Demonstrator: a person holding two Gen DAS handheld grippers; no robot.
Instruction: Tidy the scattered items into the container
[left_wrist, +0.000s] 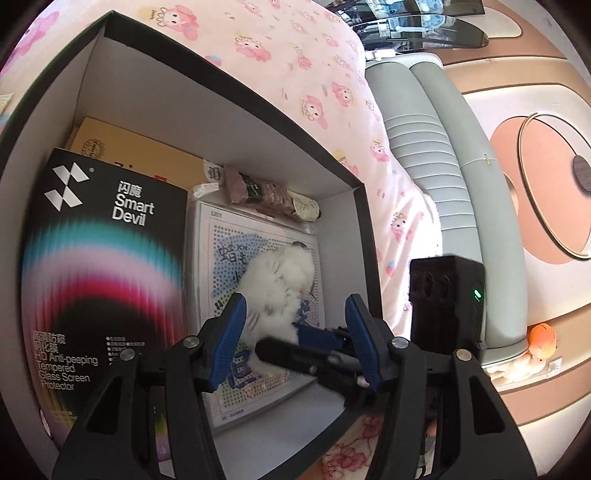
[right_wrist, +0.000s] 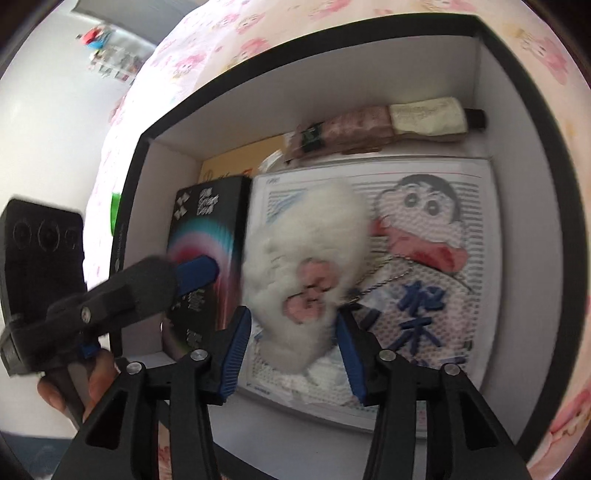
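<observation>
1. Drop-off step: right gripper (right_wrist: 293, 349) hangs over the box (right_wrist: 524, 229), jaws parted, pads clear of the white plush toy (right_wrist: 306, 258) at frame centre, inside the box.
2. Left gripper (left_wrist: 295, 341) hovers open, empty.
3. Next, likely: withdraw, seek remaining items.

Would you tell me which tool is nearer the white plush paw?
Right. The right tool straddles the paw over the box; the left tool hangs back beside it.
</observation>
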